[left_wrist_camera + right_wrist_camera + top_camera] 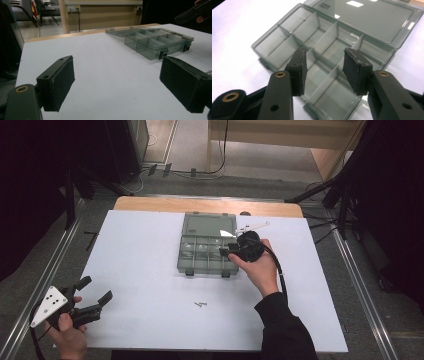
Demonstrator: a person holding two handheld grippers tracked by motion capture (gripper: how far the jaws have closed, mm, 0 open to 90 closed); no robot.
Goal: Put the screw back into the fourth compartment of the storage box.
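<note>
Right now our right gripper [226, 251] hangs just above the open compartment box [207, 251], which lies toward the tabletop's far edge with its lid folded back; the jaws stand partly apart with nothing between them. Our left gripper [97, 291] waits wide open and empty by the near left corner, well apart, so the right hand is the nearer one.

A lab-like recording room. Black curtains [30, 180] flank the white table [150, 270]; floor cables [200, 170] lie at twelve o'clock.
</note>
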